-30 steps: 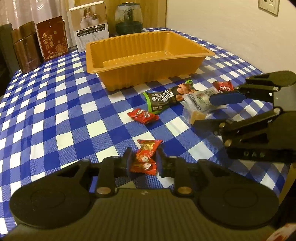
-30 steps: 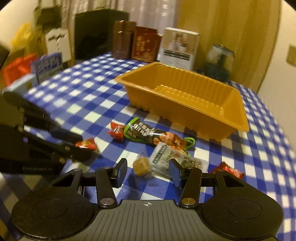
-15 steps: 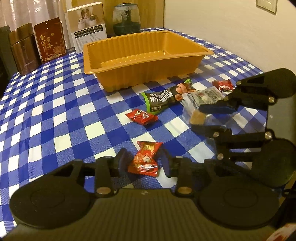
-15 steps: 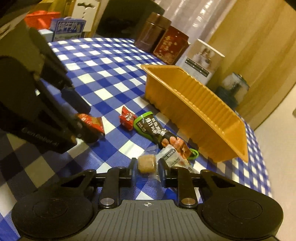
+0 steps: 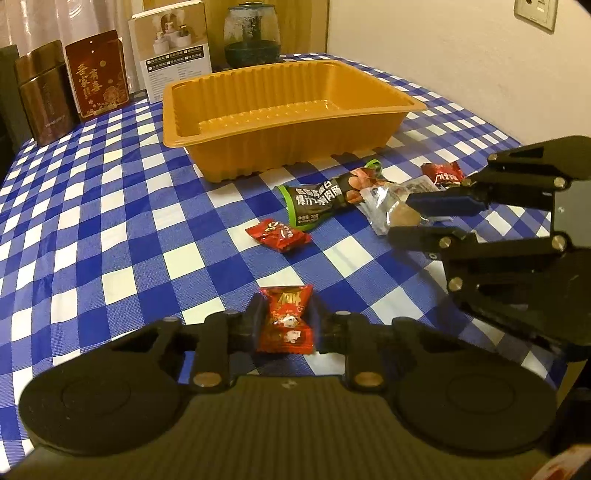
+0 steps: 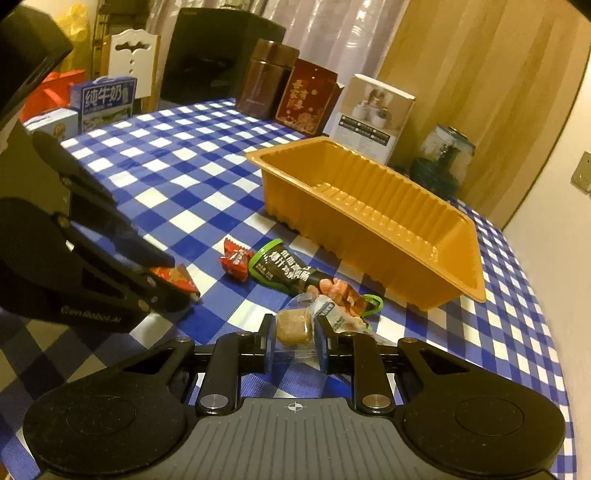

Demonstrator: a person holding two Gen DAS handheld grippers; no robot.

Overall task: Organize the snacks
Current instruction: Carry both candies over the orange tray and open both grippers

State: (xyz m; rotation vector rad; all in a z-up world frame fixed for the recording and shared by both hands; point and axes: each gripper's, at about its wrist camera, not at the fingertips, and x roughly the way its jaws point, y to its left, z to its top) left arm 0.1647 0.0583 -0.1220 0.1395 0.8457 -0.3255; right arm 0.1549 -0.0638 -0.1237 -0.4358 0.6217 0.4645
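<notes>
Both grippers have just closed: left gripper (image 5: 285,320) squeezes a red candy (image 5: 286,325), right gripper (image 6: 294,338) squeezes a brown candy (image 6: 293,326). The tray (image 5: 236,122) at 12 o'clock comes next.

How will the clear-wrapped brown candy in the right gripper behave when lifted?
The brown candy looks blocky and probably stiff, so the right gripper should hold it. Its clear wrapper looks thin and slack, likely to flop, crinkle, perhaps slip.

A blue-checked table (image 6: 192,155) meets a cream wall (image 5: 443,55), perhaps curtained (image 6: 332,29) behind.
</notes>
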